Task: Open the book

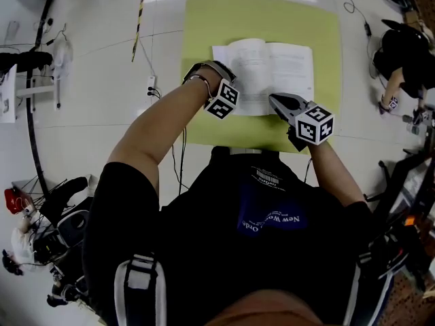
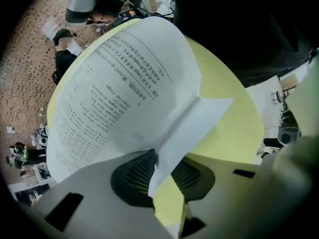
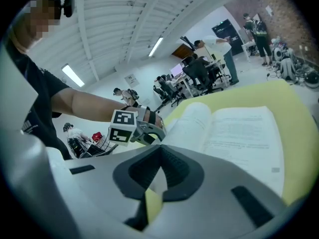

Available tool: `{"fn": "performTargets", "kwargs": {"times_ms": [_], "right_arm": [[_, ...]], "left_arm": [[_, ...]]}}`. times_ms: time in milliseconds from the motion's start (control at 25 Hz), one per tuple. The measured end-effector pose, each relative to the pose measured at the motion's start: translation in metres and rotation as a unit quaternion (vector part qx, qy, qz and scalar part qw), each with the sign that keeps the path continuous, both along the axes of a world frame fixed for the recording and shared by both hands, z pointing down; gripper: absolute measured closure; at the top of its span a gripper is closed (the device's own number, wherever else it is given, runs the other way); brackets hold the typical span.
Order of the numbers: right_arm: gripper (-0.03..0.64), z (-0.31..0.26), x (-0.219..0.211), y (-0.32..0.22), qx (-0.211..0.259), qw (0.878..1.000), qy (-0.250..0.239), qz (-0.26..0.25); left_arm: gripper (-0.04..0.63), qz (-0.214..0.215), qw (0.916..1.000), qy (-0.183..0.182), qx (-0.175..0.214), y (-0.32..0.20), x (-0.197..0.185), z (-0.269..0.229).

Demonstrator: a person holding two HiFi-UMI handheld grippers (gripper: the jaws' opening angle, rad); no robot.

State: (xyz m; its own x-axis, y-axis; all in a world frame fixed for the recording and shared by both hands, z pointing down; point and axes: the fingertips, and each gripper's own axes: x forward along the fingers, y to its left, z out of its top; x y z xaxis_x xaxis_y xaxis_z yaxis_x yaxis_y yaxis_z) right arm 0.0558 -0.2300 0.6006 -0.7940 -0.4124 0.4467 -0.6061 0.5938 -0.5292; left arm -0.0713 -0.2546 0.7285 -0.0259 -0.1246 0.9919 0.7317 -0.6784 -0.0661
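The book (image 1: 272, 73) lies open on the yellow-green table (image 1: 204, 19), white printed pages facing up. My left gripper (image 1: 216, 95) points straight down at the book's left side, shut on a page. In the left gripper view that page (image 2: 119, 93) curls up and away from between the pads (image 2: 134, 178). My right gripper (image 1: 273, 99) hovers low over the book's near edge, right of the spine, its jaws together and holding nothing. The right gripper view looks across the open book (image 3: 239, 133) towards the left gripper (image 3: 144, 131).
The table's near edge is right in front of my body. A person (image 1: 401, 53) sits on the floor at the right. Cables (image 1: 151, 87), a striped bar (image 1: 141, 12) and gear (image 1: 41, 216) lie at the left. People stand at desks (image 3: 209, 59) beyond the table.
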Motion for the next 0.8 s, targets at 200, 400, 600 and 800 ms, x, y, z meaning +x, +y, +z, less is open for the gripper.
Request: {"fn": "performTargets", "kwargs": {"times_ms": [200, 400, 600, 800], "right_arm": [[0.629, 0.035, -0.004, 0.005, -0.028, 0.999, 0.045, 0.001], [0.629, 0.046, -0.008, 0.009, -0.039, 0.998, 0.044, 0.001], [0.629, 0.047, -0.026, 0.006, -0.046, 0.998, 0.033, -0.005], [0.629, 0.055, -0.052, 0.008, -0.014, 0.991, 0.115, -0.068]], "left_arm": [[0.52, -0.018, 0.9996, 0.018, 0.01, -0.002, 0.003, -0.001], [0.52, -0.104, 0.9905, 0.09, -0.001, -0.005, 0.006, -0.029], [0.509, -0.216, 0.9577, 0.186, -0.04, -0.007, 0.006, -0.092], [0.509, -0.196, 0.9657, 0.17, 0.004, -0.006, -0.017, -0.072]]}}
